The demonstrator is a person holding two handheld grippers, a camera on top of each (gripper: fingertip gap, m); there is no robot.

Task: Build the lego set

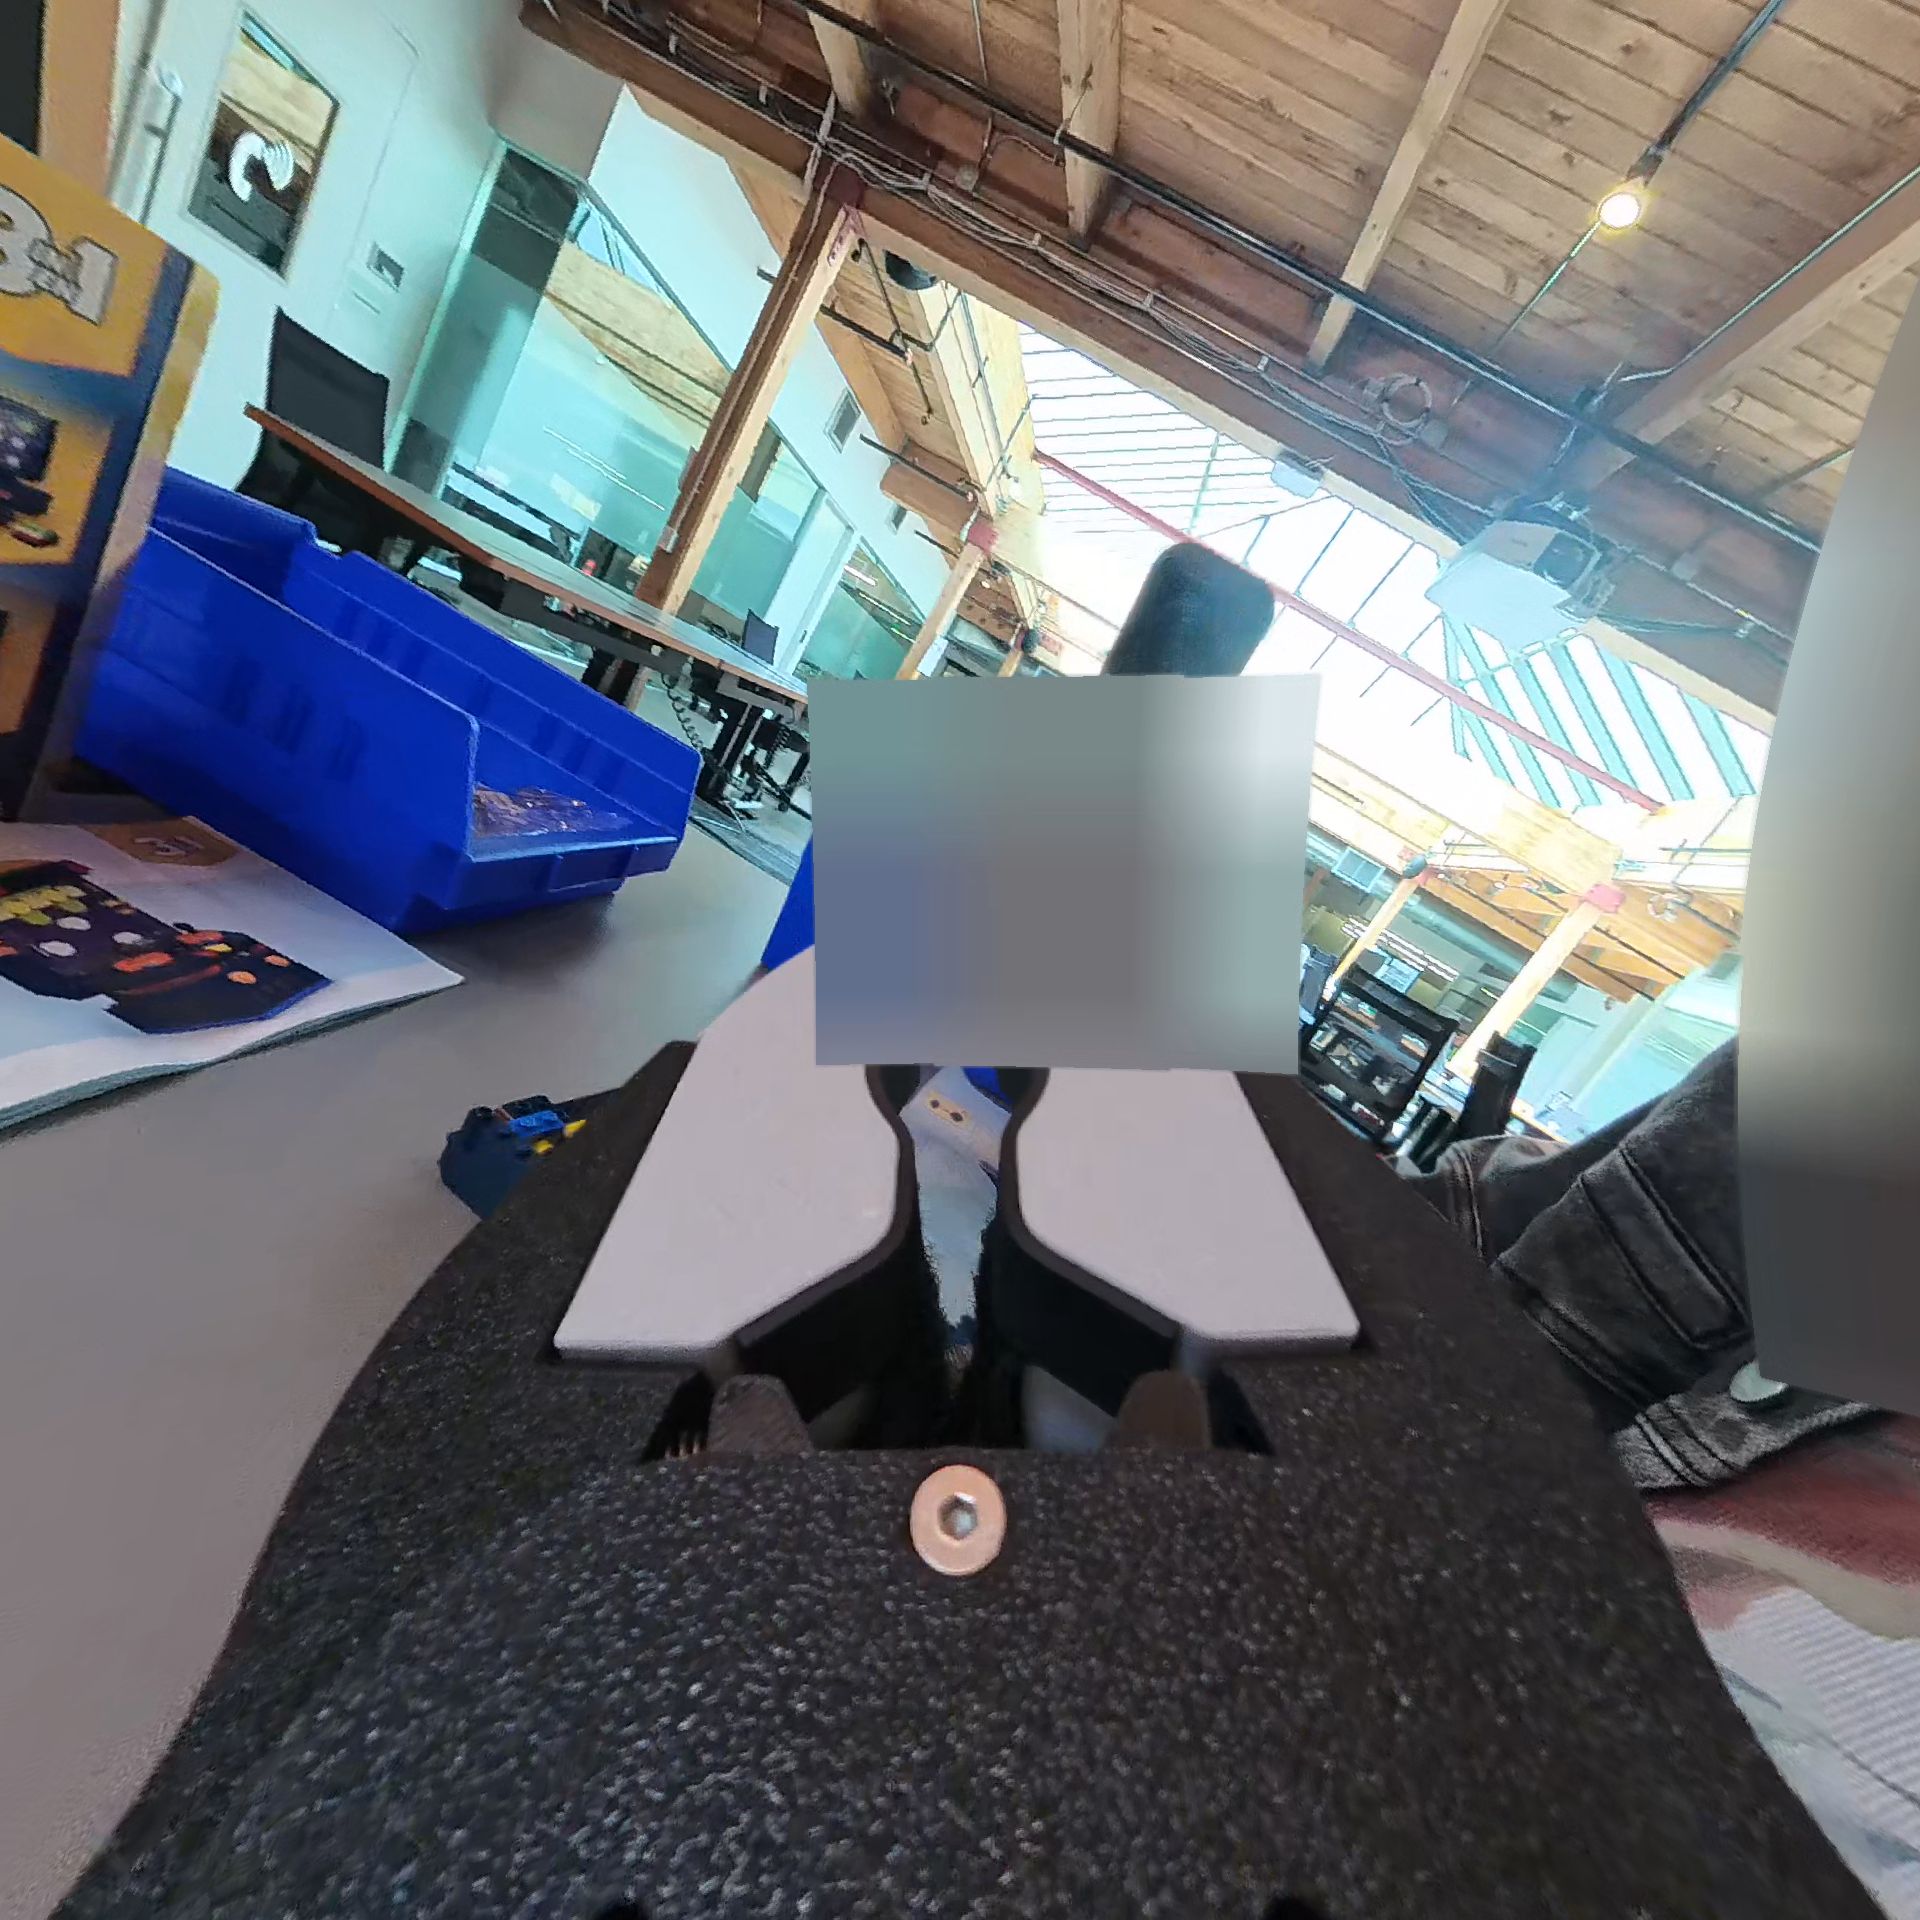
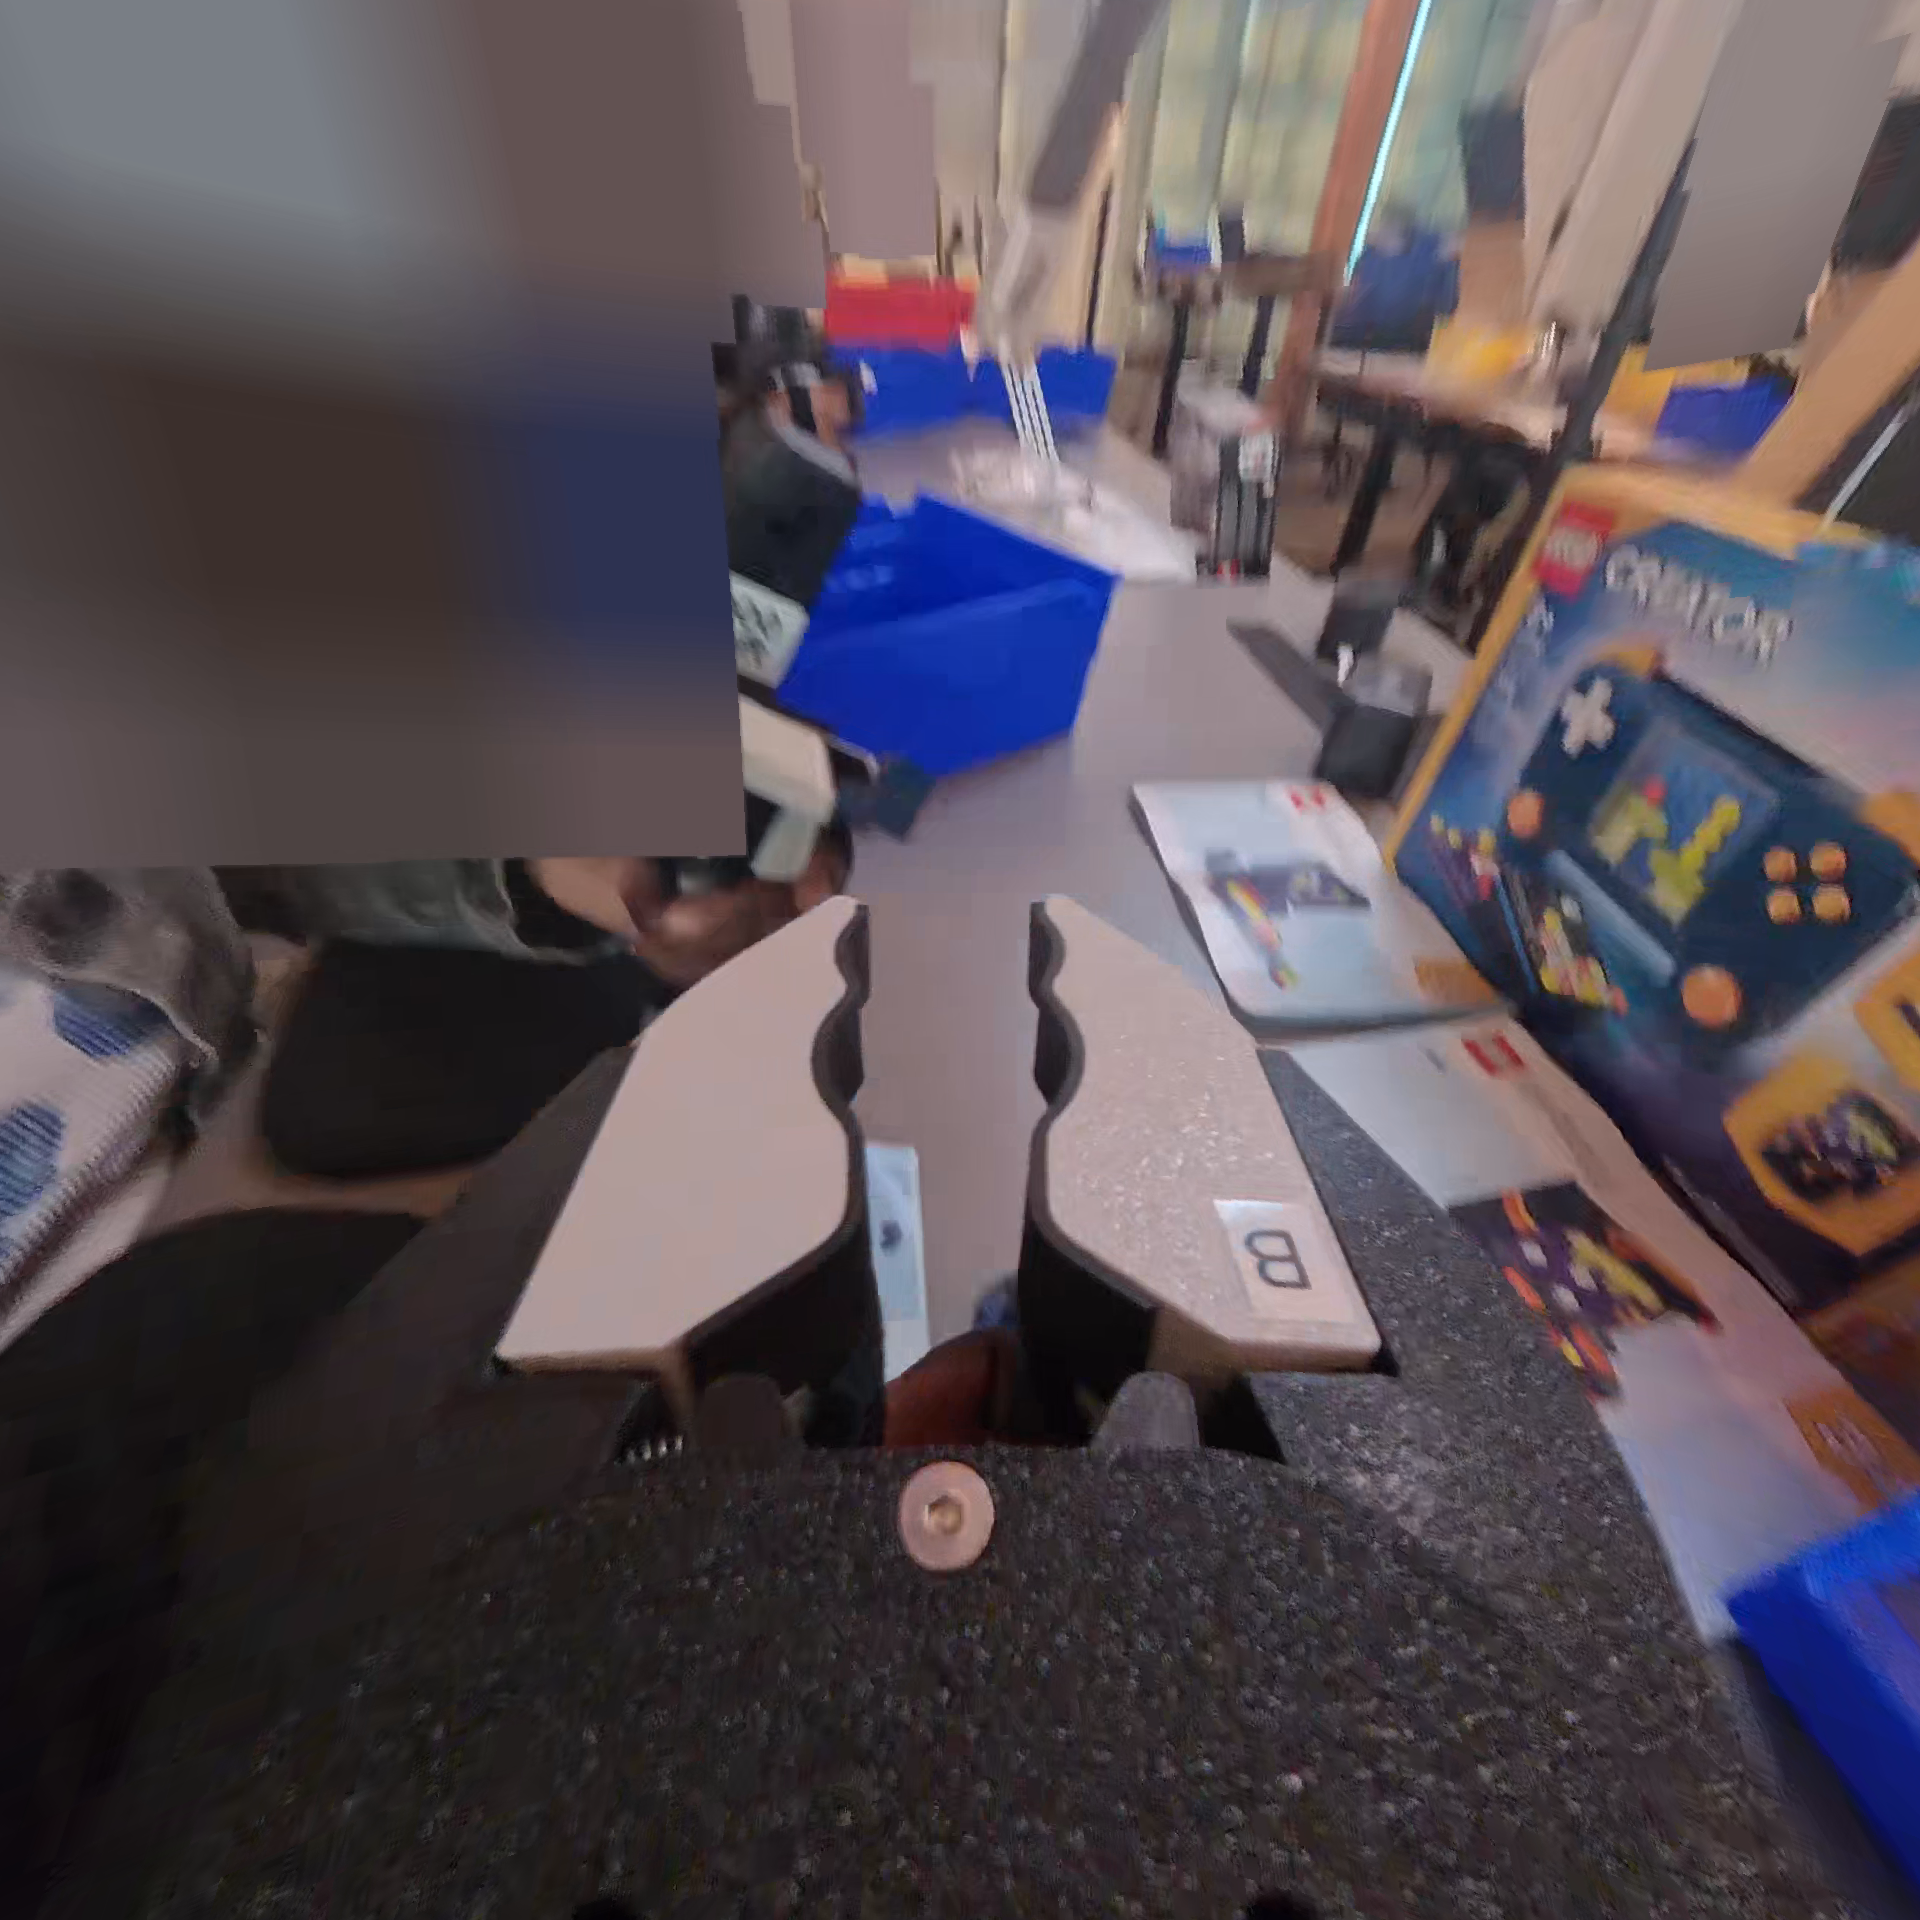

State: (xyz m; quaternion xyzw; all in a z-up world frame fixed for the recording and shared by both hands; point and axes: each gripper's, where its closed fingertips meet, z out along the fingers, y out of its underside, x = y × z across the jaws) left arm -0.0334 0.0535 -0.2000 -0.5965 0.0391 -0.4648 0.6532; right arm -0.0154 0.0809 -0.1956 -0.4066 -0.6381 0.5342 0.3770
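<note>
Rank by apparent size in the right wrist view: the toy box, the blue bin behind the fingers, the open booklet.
1. Toy box, nearest, so partly a nearness effect.
2. Blue bin.
3. Open booklet, close to the bin in apparent size; unsure.

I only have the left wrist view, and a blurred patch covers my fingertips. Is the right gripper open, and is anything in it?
Observer: The right gripper is open. Only bare table shows between its fingers.
Operator: What lies to its right?
Observer: A booklet lies flat there, and a blue and yellow box stands just beyond it.
Operator: Do you see my left fingertips from that side?
Observer: No. Only part of the left gripper shows, close to a blue bin, and its fingertips are hidden.
</note>
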